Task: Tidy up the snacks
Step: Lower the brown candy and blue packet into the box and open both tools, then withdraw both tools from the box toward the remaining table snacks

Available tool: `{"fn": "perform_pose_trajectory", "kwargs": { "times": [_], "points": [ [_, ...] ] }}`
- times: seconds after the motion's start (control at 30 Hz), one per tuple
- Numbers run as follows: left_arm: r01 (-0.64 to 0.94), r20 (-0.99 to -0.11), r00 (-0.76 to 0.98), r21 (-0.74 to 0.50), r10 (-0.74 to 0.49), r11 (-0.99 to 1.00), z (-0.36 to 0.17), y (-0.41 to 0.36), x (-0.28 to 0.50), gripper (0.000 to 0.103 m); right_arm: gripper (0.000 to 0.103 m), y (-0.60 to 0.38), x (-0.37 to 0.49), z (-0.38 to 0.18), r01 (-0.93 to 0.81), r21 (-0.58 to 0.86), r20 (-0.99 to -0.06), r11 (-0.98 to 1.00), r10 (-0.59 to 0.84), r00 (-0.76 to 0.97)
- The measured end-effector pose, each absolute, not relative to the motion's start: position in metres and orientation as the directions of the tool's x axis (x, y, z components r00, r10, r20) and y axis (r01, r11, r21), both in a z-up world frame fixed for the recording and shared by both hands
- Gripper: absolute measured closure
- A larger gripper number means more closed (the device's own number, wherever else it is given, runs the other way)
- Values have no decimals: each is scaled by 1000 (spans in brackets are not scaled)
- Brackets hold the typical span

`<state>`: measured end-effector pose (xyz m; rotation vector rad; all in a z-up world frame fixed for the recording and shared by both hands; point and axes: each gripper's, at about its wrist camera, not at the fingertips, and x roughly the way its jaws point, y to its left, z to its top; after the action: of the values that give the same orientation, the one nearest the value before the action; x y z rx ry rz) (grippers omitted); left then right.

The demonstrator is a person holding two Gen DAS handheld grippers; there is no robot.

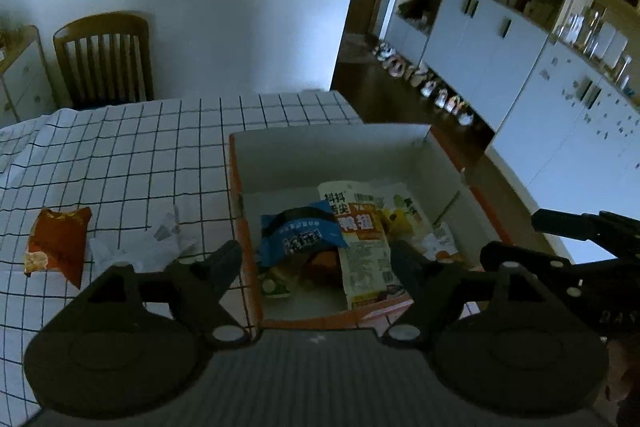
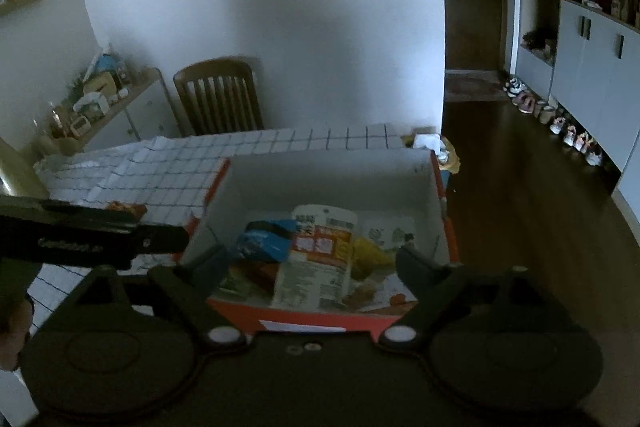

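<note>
Notably, both the left gripper (image 1: 316,259) and right gripper (image 2: 308,259) hung spread and empty; snack box (image 1: 444,167) lay at 12 o'clock, below them.

1. Box (image 1: 416,147): cardboard, matt white inside, orange outside;
2. Snack packets (image 1: 360,243): glossy printed plastic film;
3. Tablecloth (image 1: 140,155): soft creased cloth, grid-printed;
4. Chair (image 1: 104,59): varnished wood;
5. Left gripper (image 1: 316,263) and right gripper (image 2: 308,267): matt black plastic.
</note>
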<state>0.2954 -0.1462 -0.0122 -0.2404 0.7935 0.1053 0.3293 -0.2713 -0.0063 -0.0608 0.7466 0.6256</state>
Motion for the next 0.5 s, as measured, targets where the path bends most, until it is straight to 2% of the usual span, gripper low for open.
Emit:
{"fn": "perform_pose_trajectory", "kwargs": {
  "times": [0.2, 0.27, 0.4, 0.5],
  "points": [
    [-191, -695, 719, -198, 0, 962, -3, -126, 271, 21, 2, -256, 312, 4, -571, 173, -623, 802, 538, 567],
    [-196, -689, 725, -209, -2, 958, -1, -116, 263, 15, 1, -248, 305, 7, -583, 171, -615, 794, 549, 567],
    [-199, -668, 744, -215, 5, 956, 4, -94, 245, 13, 0, -228, 291, 13, -603, 165, -601, 780, 564, 566],
    [-220, -665, 747, -216, 21, 951, 5, -74, 234, 3, 0, -210, 283, 15, -616, 167, -598, 770, 576, 557]
  ]
}}
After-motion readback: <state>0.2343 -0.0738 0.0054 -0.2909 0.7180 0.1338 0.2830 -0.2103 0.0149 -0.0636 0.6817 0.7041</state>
